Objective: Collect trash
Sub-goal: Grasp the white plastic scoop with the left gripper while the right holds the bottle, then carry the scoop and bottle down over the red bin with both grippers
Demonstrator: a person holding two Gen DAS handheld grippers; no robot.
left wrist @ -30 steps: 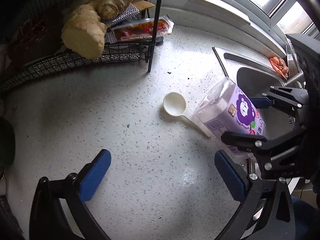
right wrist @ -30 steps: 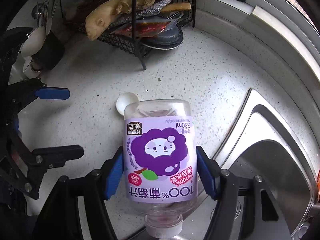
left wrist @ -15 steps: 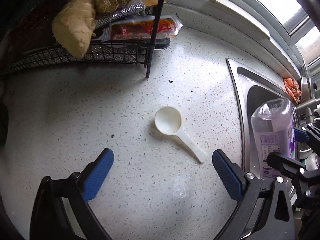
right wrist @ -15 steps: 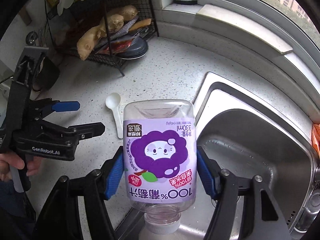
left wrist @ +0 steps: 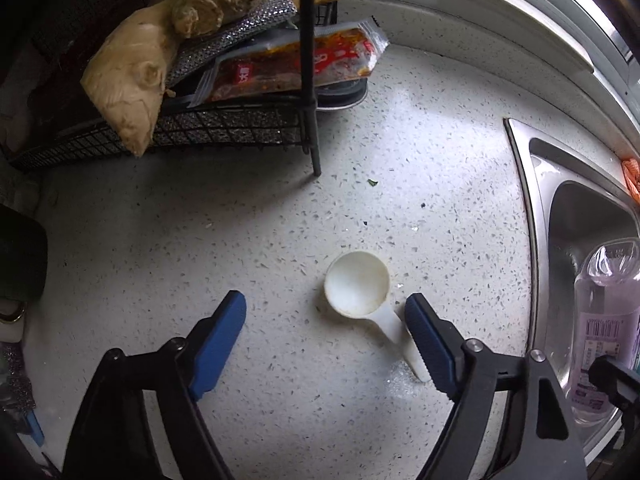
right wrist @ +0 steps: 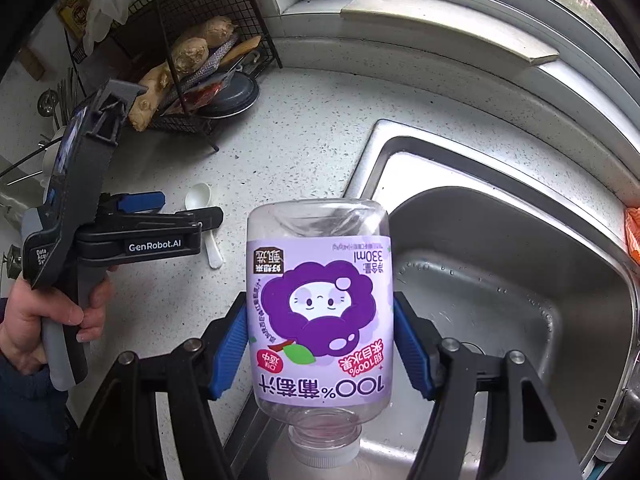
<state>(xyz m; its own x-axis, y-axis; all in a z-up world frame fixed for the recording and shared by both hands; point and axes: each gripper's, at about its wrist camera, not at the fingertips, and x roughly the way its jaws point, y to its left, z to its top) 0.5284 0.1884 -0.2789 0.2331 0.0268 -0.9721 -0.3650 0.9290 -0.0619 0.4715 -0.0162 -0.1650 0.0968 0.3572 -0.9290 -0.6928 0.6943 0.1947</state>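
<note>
**Left wrist view: scoop between closing jaws; bottle clamped on the right**

Left wrist view, left to right: a wire rack (left wrist: 168, 136) holding ginger (left wrist: 132, 76) is seen at upper left. The left gripper (left wrist: 324, 320) is pointed down at the speckled counter (left wrist: 200, 232); its jaws are closing, with the white scoop (left wrist: 358, 290) between them (handle just beside the right pad, contact unclear). The sink (left wrist: 536, 208) lies at far right. In the right wrist view, the purple juice bottle (right wrist: 320, 304) is pinched, cap towards the camera, by the right gripper (right wrist: 320, 344) at the sink's near edge.

The scoop (left wrist: 360, 292) handle's end is hidden behind one blue pad (left wrist: 428, 344).
</note>
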